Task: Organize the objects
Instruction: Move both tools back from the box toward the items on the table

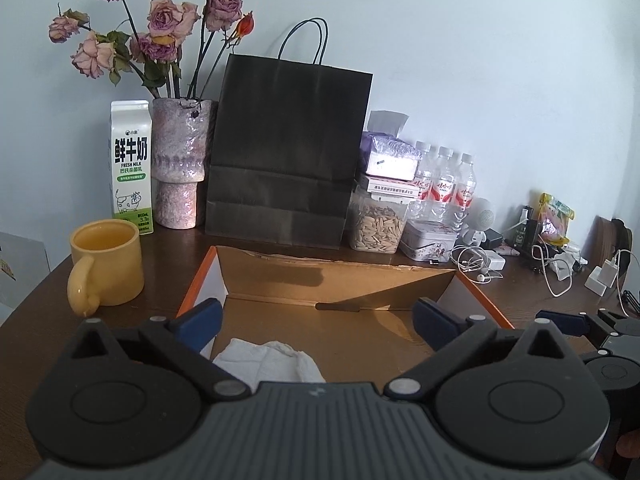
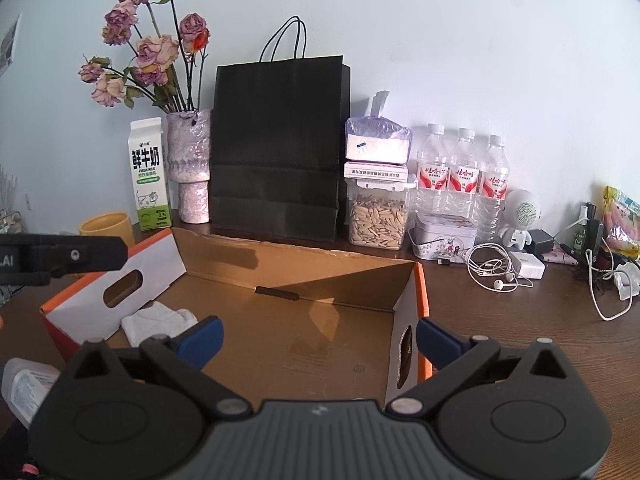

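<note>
In cardboard box (image 2: 304, 344), white cloth (image 2: 160, 320) lies crumpled, no clear axis.

Cluttered wooden table (image 2: 520, 320), cardboard box (image 2: 304, 320)

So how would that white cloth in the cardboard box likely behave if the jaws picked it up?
The white cloth lies crumpled and folded, so it is probably floppy and would drape rather than hold shape. It looks thin, so likely light. Its soft folds suggest it would bunch, not slide, if pushed across the cardboard box floor.
</note>
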Demonstrator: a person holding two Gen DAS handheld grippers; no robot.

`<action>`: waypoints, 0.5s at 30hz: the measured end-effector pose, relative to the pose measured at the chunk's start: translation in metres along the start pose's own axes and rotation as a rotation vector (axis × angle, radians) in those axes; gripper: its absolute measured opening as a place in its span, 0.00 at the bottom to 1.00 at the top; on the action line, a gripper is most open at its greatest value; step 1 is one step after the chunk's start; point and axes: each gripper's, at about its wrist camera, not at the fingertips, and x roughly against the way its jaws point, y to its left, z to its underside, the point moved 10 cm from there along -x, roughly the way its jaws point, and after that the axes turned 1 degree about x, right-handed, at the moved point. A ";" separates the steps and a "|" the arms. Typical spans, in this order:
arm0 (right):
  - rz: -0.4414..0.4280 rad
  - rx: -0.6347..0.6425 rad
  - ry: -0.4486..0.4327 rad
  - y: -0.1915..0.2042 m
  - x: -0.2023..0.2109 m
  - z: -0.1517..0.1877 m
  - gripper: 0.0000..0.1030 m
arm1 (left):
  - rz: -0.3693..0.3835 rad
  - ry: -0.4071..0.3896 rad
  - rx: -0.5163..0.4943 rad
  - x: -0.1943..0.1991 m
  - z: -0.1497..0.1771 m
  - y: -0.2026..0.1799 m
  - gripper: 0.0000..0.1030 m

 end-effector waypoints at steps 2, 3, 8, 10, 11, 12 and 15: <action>0.001 0.003 -0.006 0.001 0.005 -0.001 1.00 | -0.001 -0.004 0.001 0.005 0.000 0.000 1.00; 0.001 0.005 -0.009 0.002 0.007 -0.002 1.00 | -0.003 -0.005 0.001 0.008 0.000 0.000 1.00; -0.003 0.010 -0.025 0.005 0.024 -0.001 1.00 | -0.018 -0.001 -0.006 0.022 0.004 0.000 1.00; -0.005 0.010 -0.027 0.005 0.032 0.001 1.00 | -0.023 -0.001 -0.013 0.030 0.007 -0.001 1.00; -0.005 0.009 -0.028 0.006 0.037 0.003 1.00 | -0.025 -0.001 -0.016 0.034 0.008 -0.002 1.00; -0.005 0.008 -0.028 0.006 0.040 0.004 1.00 | -0.028 -0.001 -0.019 0.039 0.010 -0.002 1.00; -0.005 0.000 -0.028 0.005 0.054 0.011 1.00 | -0.038 -0.001 -0.027 0.050 0.014 -0.001 1.00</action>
